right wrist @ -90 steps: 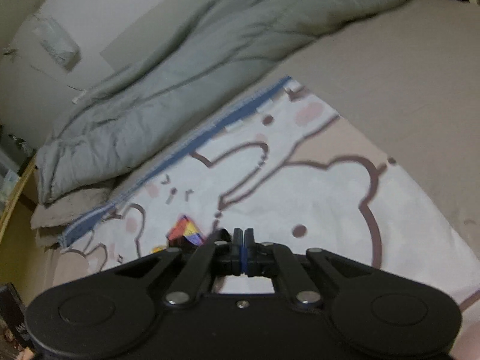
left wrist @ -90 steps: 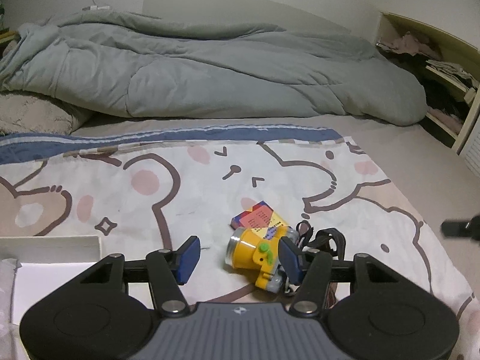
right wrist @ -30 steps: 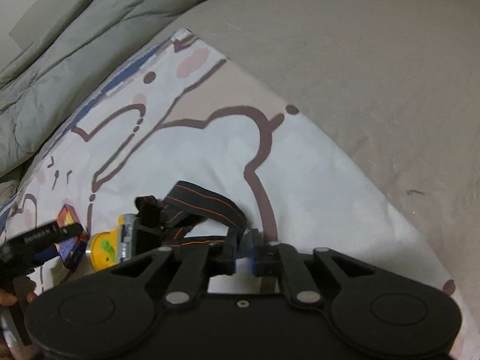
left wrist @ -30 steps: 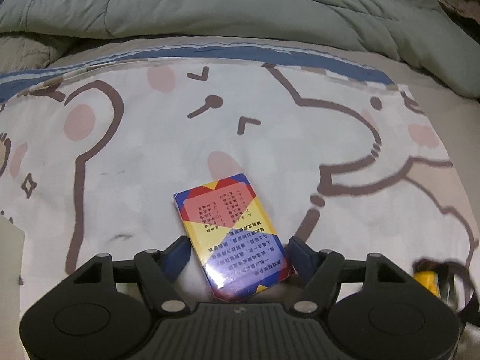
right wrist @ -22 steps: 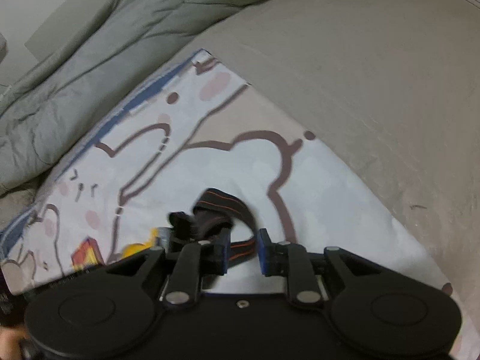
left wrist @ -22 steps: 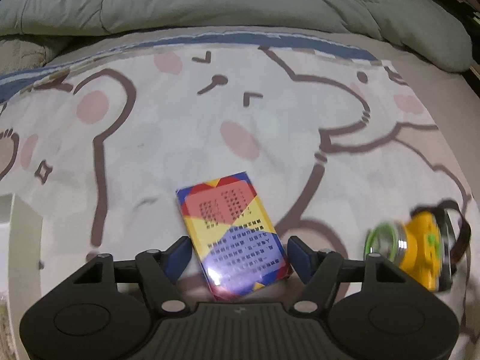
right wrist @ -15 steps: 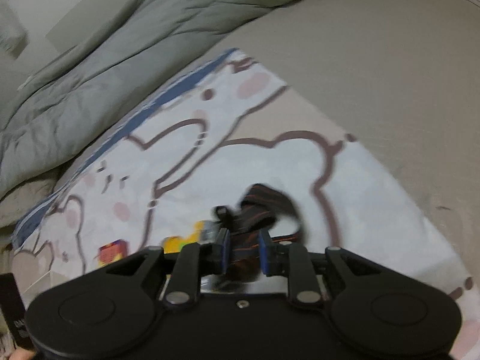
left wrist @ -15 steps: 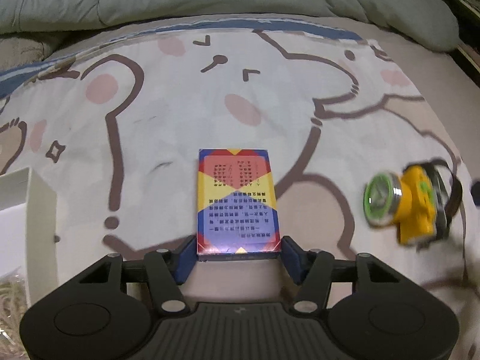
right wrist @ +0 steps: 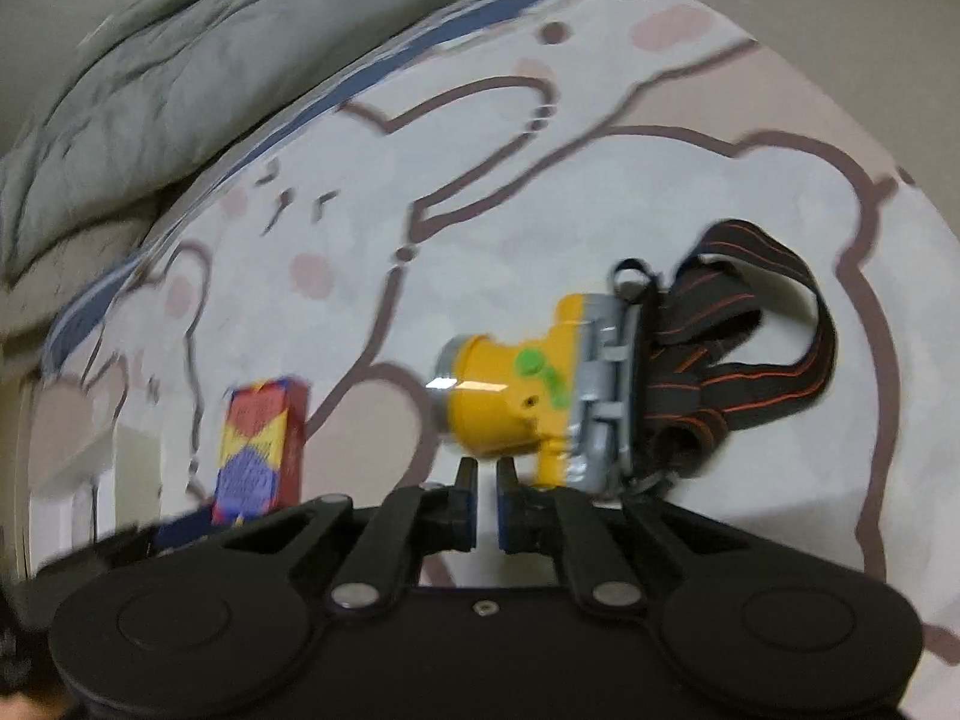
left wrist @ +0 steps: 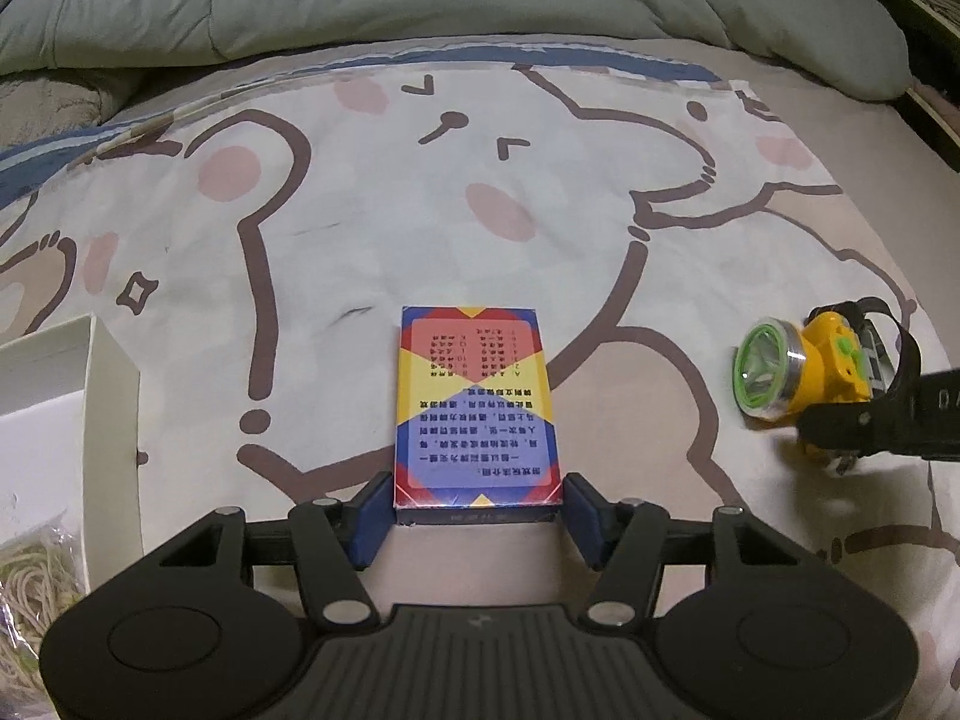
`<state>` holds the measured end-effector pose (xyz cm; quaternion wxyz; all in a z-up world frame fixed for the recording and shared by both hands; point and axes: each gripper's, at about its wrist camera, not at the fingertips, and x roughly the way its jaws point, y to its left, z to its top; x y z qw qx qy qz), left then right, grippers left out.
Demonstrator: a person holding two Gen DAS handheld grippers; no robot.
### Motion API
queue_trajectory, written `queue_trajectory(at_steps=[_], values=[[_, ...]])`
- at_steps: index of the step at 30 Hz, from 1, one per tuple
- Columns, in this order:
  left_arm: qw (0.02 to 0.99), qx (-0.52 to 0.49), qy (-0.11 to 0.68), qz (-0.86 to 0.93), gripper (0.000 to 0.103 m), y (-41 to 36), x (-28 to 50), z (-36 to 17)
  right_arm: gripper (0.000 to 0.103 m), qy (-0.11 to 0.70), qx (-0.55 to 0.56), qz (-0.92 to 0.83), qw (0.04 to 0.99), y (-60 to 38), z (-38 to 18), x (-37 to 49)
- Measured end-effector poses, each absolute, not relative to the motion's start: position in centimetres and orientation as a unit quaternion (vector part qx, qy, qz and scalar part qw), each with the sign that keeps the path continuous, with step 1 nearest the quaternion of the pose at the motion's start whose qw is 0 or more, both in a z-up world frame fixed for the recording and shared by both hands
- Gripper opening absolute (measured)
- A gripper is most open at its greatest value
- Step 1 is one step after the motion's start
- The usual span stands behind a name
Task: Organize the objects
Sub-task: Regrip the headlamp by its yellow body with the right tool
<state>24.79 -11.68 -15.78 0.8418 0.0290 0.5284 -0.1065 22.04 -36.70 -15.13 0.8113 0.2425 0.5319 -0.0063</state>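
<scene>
left tongs: our left gripper points steeply down with the card box between its blue pads; the jaws have just been opening a little, and the pads now stand just beside the box's long sides rather than pressing on them, so we read them as released
card box: the card box lies flat on the blanket, its near end between those pads, square to them, printed face up
how to grip: we judge the step is taking this box; we should close evenly on both long sides, low on the pack, and check that it does not twist before we lift
white box: the white box stands open at the left, near the card box, with a clear bag of pale bands inside; it looks the likely goal, so we lift over its wall and set the pack beside the bag
right tongs: our right gripper has just been closing; its pads are pinched nearly together with nothing visible between them
headlamp: the yellow headlamp lies just beyond those tips, its strap bunched behind; the view is blurred, and we see no hold on it
risk: we keep the right hand clear of the left's path
blanket: the bear-print blanket is soft, so the pack may sink
far: a grey duvet
</scene>
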Motion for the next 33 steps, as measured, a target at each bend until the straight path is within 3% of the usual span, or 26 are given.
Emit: queue_trajectory(at_steps=[3,11,13,15,18,21,26,33], values=[[0.846,0.026,0.522,-0.106,0.075,-11.7,25.0,-15.7,0.000,0.517,0.293,-0.045,0.803,-38.8,-15.2,21.5],[0.848,0.012,0.520,-0.102,0.075,-12.2,25.8,-15.8,0.000,0.477,0.333,-0.076,0.810,-43.4,-13.6,20.2],[0.850,0.010,0.518,-0.098,0.073,-12.2,25.9,-15.9,0.000,0.481,0.331,-0.073,0.808,-43.4,-13.6,20.2],[0.850,0.011,0.519,-0.092,0.062,-12.2,25.9,-16.0,0.000,0.490,0.321,-0.067,0.807,-43.2,-13.7,20.2],[0.849,0.009,0.520,-0.090,0.060,-11.9,26.1,-16.1,0.000,0.506,0.309,-0.055,0.803,-42.8,-13.7,20.1],[0.849,0.005,0.520,-0.093,0.060,-11.6,26.2,-16.1,0.008,0.509,0.330,-0.039,0.794,-42.6,-13.9,20.0],[0.849,0.010,0.519,-0.094,0.060,-11.8,26.0,-16.1,0.036,0.501,0.414,-0.037,0.759,-42.4,-14.3,19.8],[0.846,0.000,0.524,-0.100,0.060,-11.4,26.3,-16.2,0.043,0.474,0.551,-0.169,0.666,-41.0,-16.6,19.3]])
